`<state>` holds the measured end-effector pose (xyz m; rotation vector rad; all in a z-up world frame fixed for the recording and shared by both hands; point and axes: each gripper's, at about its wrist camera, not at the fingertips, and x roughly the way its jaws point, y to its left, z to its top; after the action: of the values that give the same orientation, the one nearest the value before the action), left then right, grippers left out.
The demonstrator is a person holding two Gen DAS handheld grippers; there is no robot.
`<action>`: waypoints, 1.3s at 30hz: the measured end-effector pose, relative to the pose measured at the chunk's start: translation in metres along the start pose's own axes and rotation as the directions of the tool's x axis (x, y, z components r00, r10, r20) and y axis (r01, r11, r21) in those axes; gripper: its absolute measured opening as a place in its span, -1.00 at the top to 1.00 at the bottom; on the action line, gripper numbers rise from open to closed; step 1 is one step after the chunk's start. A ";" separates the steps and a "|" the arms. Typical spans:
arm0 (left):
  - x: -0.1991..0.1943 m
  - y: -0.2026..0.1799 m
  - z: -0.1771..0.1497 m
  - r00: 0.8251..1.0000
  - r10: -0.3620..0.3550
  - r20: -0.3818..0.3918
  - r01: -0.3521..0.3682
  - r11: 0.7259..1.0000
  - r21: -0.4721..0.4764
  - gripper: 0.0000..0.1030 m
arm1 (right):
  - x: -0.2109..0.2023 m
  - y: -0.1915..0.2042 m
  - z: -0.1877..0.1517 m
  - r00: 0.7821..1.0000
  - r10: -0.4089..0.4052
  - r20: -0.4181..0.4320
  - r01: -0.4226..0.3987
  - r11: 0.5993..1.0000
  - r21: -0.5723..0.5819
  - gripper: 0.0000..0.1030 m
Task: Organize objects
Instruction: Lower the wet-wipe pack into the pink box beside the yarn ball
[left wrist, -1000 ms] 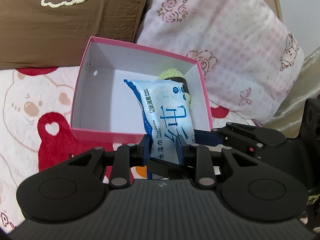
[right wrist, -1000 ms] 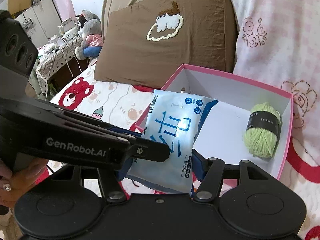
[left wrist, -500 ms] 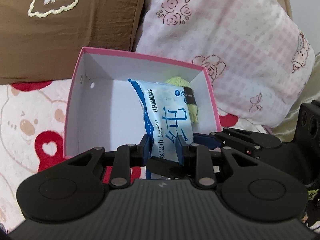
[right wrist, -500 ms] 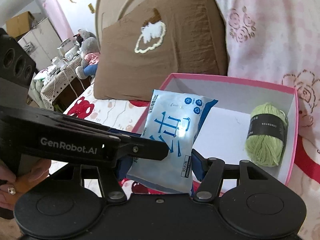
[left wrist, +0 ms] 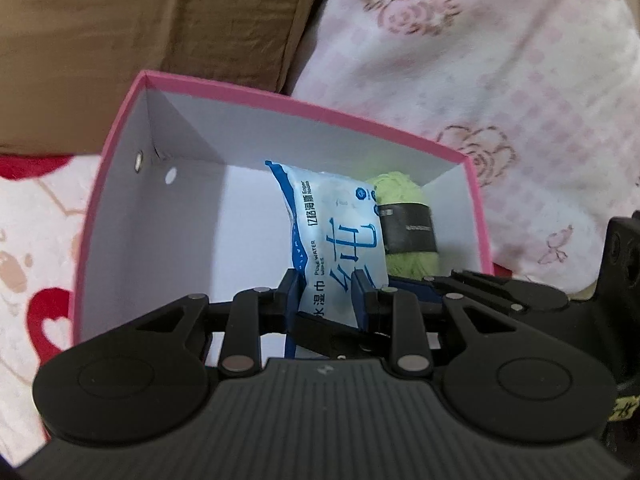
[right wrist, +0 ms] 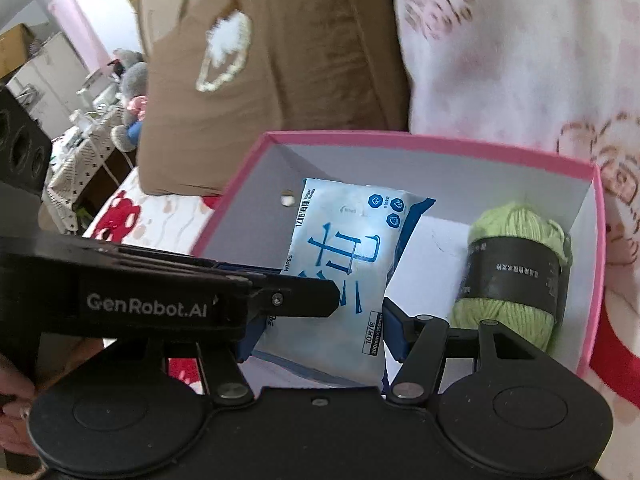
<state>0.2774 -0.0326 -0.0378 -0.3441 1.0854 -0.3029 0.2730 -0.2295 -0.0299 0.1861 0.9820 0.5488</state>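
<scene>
A blue-and-white pack of wet wipes point(left wrist: 334, 236) hangs over the inside of a pink box point(left wrist: 304, 106) with white walls. Both grippers hold its near end. My left gripper point(left wrist: 326, 292) pinches it across its thin side, and my right gripper point(right wrist: 320, 328) is shut on its wider face point(right wrist: 344, 256). A ball of light green yarn point(right wrist: 516, 276) with a black band lies in the right part of the pink box point(right wrist: 424, 140), just right of the pack; the ball of yarn point(left wrist: 404, 220) also shows in the left wrist view. The pack's lower end is hidden behind the grippers.
The box stands on a bedspread point(left wrist: 36, 248) with red and white cartoon prints. A brown pillow point(left wrist: 152, 20) and a pink checked pillow point(left wrist: 480, 68) lean behind it. A person's hand point(right wrist: 16, 408) grips the left tool. Far left are furniture and plush toys point(right wrist: 128, 96).
Both grippers have carried the pack forward and down, from over the box's near rim to inside its walls beside the yarn. The grips have not changed.
</scene>
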 end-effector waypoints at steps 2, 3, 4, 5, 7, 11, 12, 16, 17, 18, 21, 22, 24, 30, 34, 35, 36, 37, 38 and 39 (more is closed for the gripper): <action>0.014 0.006 0.005 1.000 -0.012 -0.012 0.011 0.999 -0.031 0.50 | 0.011 -0.008 0.002 1.000 -0.015 -0.027 0.016 1.000 0.026 -0.27; 0.019 0.009 0.008 1.000 -0.013 -0.016 0.013 0.999 -0.048 0.50 | 0.015 -0.010 0.004 0.999 -0.026 -0.039 0.028 0.999 0.031 -0.27; 0.025 0.012 0.010 1.000 -0.017 -0.023 0.015 0.998 -0.065 0.50 | 0.020 -0.012 0.005 0.998 -0.040 -0.048 0.041 0.999 0.034 -0.27; 0.030 0.014 0.012 0.999 -0.019 -0.028 0.017 0.997 -0.075 0.50 | 0.025 -0.013 0.007 0.997 -0.053 -0.060 0.055 0.998 0.032 -0.27; 0.039 0.019 0.015 0.999 -0.025 -0.034 0.022 0.995 -0.096 0.49 | 0.035 -0.012 0.011 0.992 -0.092 -0.081 0.094 0.995 0.016 -0.27; 0.053 0.026 0.018 0.997 -0.042 -0.057 0.035 0.992 -0.118 0.50 | 0.050 -0.019 0.016 0.986 -0.121 -0.114 0.126 0.991 0.038 -0.27; 0.056 0.029 0.019 0.997 -0.049 -0.064 0.041 0.991 -0.128 0.50 | 0.053 -0.020 0.016 0.984 -0.127 -0.123 0.133 0.990 0.043 -0.27; 0.065 0.032 0.022 0.996 -0.058 -0.075 0.047 0.990 -0.135 0.49 | 0.062 -0.025 0.020 0.977 -0.153 -0.146 0.160 0.986 0.038 -0.27; 0.066 0.032 0.024 0.995 -0.058 -0.077 0.047 0.990 -0.133 0.49 | 0.064 -0.025 0.020 0.976 -0.157 -0.149 0.164 0.986 0.036 -0.27; 0.068 0.033 0.025 0.995 -0.058 -0.080 0.046 0.990 -0.137 0.49 | 0.065 -0.026 0.021 0.975 -0.161 -0.149 0.168 0.985 0.033 -0.27; 0.074 0.041 0.028 0.992 -0.066 -0.111 0.045 0.982 -0.185 0.49 | 0.068 -0.027 0.022 0.974 -0.171 -0.149 0.179 0.983 0.042 -0.27; 0.075 0.044 0.028 0.991 -0.074 -0.112 0.051 0.979 -0.198 0.50 | 0.072 -0.026 0.022 0.972 -0.175 -0.157 0.184 0.982 0.045 -0.27; 0.076 0.047 0.027 0.992 -0.077 -0.101 0.054 0.975 -0.215 0.50 | 0.077 -0.021 0.024 0.966 -0.197 -0.167 0.201 0.980 0.007 -0.27; 0.081 0.039 0.024 0.992 -0.040 -0.116 0.018 0.983 -0.181 0.60 | 0.073 -0.020 0.020 0.965 -0.213 -0.150 0.213 0.977 -0.014 -0.30; 0.083 0.030 0.020 0.996 -0.013 -0.093 0.000 0.990 -0.139 0.61 | 0.070 -0.010 0.008 0.945 -0.263 -0.194 0.235 0.959 -0.156 -0.33; 0.083 0.028 0.019 0.996 -0.008 -0.085 -0.002 0.992 -0.126 0.62 | 0.068 -0.009 0.004 0.946 -0.261 -0.193 0.229 0.958 -0.173 -0.31; 0.082 0.025 0.019 0.997 0.000 -0.075 -0.009 0.993 -0.118 0.62 | 0.066 -0.008 0.001 0.946 -0.263 -0.188 0.229 0.955 -0.187 -0.22; 0.083 0.022 0.019 0.998 0.004 -0.065 -0.011 0.994 -0.112 0.62 | 0.064 -0.006 -0.002 0.945 -0.277 -0.175 0.238 0.948 -0.212 -0.03; 0.083 0.021 0.020 0.998 -0.003 -0.055 -0.003 0.994 -0.112 0.62 | 0.063 -0.005 -0.005 0.941 -0.298 -0.162 0.255 0.936 -0.242 0.09; 0.085 0.020 0.021 0.999 -0.016 -0.051 0.010 0.992 -0.122 0.62 | 0.063 -0.004 -0.007 0.937 -0.315 -0.150 0.269 0.927 -0.262 0.21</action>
<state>0.3343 -0.0462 -0.1053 -0.4544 1.1558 -0.2586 0.2959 -0.2011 -0.0817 -0.2314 1.0962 0.4075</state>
